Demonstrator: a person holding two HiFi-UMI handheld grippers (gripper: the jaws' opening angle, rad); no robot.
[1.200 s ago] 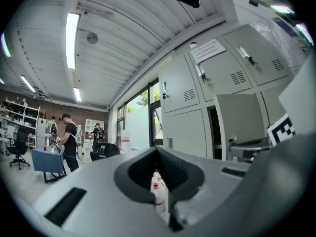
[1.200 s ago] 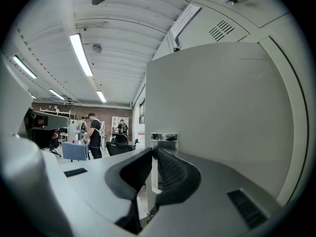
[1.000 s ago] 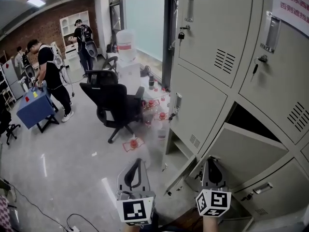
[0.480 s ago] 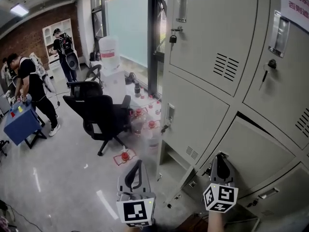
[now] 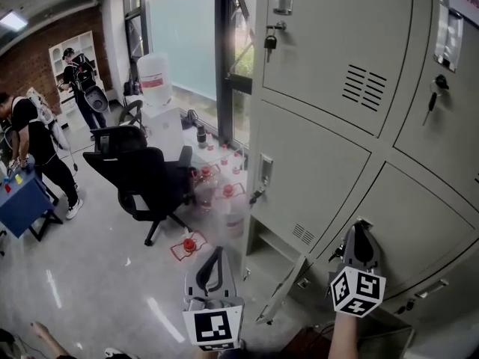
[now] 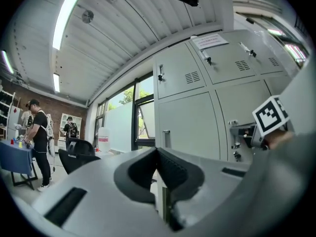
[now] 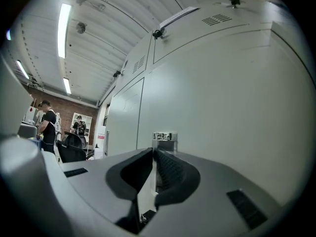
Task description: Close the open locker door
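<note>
1. Head view: the right gripper (image 5: 360,230), jaws clenched on nothing, sets its tips against the locker door (image 5: 408,215), which lies nearly flush in the bank of lockers (image 5: 329,43); the left gripper (image 5: 217,254), also clamped and empty, hangs well left of that door, near a lower door (image 5: 281,290) standing ajar.
2. Left gripper view: jaws together, nothing between; the right gripper shows at that door, far right.
3. Right gripper view: closed tips sit just under the door's handle (image 7: 164,136); a weak push may leave it unlatched and it may swing back; tips may skid on smooth steel.
</note>
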